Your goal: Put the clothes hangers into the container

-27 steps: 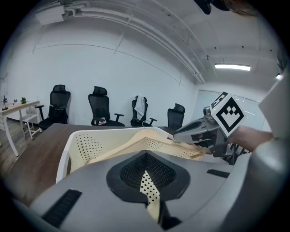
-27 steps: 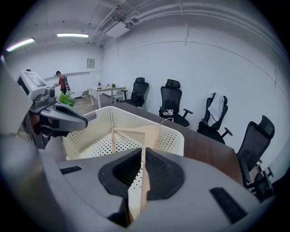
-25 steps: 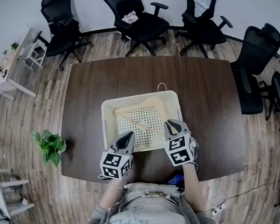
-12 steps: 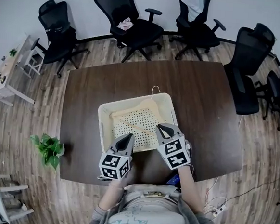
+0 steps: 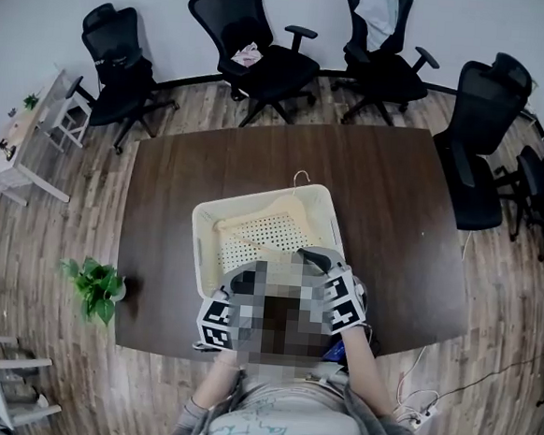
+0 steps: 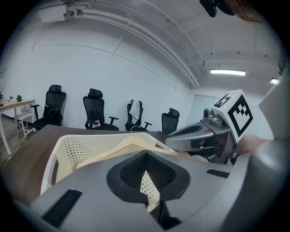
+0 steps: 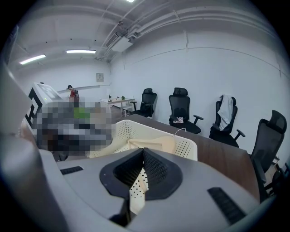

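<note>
Bright, even, cool light comes from ceiling strip lights (image 6: 227, 72), with slight glare around the tubes. Shadows on the table (image 5: 181, 177) are soft. Every view bows strongly and darkens to black at the corners; the nearest foreground looks soft.

Dark wooden table (image 5: 175, 195), black office chairs (image 5: 270, 57) behind, potted plant (image 5: 93, 284) alongside.

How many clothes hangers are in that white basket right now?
1. A wooden hanger lies across the cream basket, its metal hook poking past the far rim. The basket's near part is blocked from view, so more could be hidden.
</note>
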Available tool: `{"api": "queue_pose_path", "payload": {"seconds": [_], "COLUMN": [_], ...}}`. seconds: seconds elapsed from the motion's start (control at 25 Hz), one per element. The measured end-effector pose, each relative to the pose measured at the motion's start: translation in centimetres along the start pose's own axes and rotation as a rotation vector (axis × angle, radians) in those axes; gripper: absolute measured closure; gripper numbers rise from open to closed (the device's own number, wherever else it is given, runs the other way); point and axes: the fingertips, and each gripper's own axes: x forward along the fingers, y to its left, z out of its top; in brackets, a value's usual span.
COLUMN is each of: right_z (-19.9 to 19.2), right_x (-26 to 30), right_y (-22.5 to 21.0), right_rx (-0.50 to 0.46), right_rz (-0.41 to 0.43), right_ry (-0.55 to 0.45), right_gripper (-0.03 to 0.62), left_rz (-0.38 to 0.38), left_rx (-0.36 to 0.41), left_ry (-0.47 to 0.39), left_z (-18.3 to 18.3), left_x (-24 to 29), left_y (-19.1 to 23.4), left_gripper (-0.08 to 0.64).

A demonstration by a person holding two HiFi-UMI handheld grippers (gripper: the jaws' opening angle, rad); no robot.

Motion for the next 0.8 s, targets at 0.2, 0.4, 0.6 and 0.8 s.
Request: {"api": "queue_pose_path", "payload": {"seconds": [0.2,0.4,0.6,0.8], "right_z": [0.0,0.4,1.5,3.1], "right_x": [-0.1,-0.3,-1.0,-2.2], "right_y": [0.9,1.7,2.0,1.6], "right_rx": [-0.007,-0.014,-0.015,-0.008], "right_rz": [0.015,0.033,0.038,0.030], "right_ry": [-0.006,-0.018,-0.054,-0.110], "right_gripper": [0.572,0.572,0.572,0.572], "left_rz": [-0.003,-0.007,-0.007,-0.006], "left_rx": [0.009,0.025,0.039,0.055], "left_ry": [-0.002,-0.026,-0.066,-0.107], "left_z": [0.0,0.9,2.4,3.9], "left_x": [-0.3,-0.5,-0.7,-0.8], "left_y": [-0.6,-1.1,-1.8,-2.4], "left_gripper": [0.551,0.550,0.550,0.551]}}
